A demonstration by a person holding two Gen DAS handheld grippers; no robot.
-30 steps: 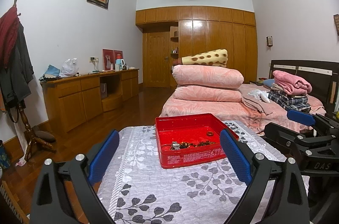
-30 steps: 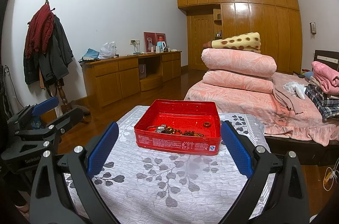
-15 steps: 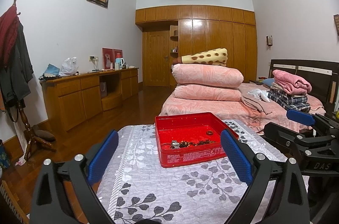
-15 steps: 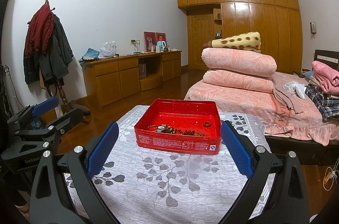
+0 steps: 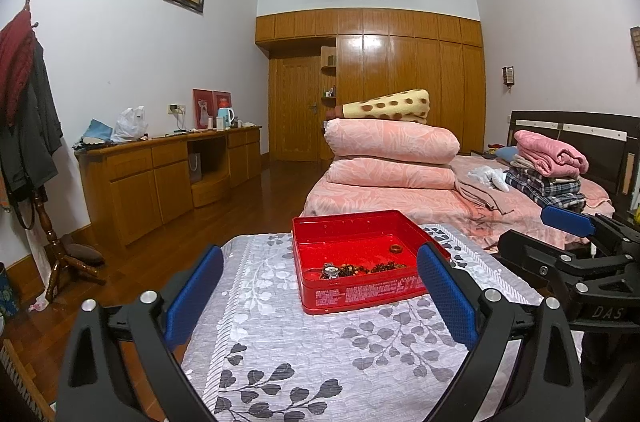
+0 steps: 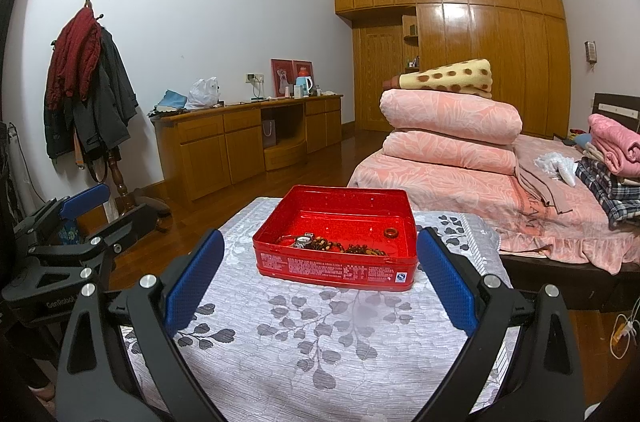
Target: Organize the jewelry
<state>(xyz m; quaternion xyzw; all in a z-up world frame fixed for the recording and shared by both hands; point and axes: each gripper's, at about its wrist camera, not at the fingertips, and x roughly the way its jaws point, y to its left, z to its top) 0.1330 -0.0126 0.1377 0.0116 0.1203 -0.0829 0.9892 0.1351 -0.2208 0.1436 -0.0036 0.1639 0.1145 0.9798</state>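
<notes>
**Both grippers held wide, side by side**

The left gripper (image 5: 316, 286) sits low and level, its two blue-padded fingers (image 5: 194, 296) spread far apart with nothing between them. The right gripper (image 6: 316, 280) matches it: jaws wide, blue pads (image 6: 446, 280) facing each other across an empty gap. Each shows at the edge of the other's view, so the two are held close together, pointing the same way, neither touching anything.

Both wrist views face bedward; share the red tin (image 5: 362, 292) nearby.
</notes>
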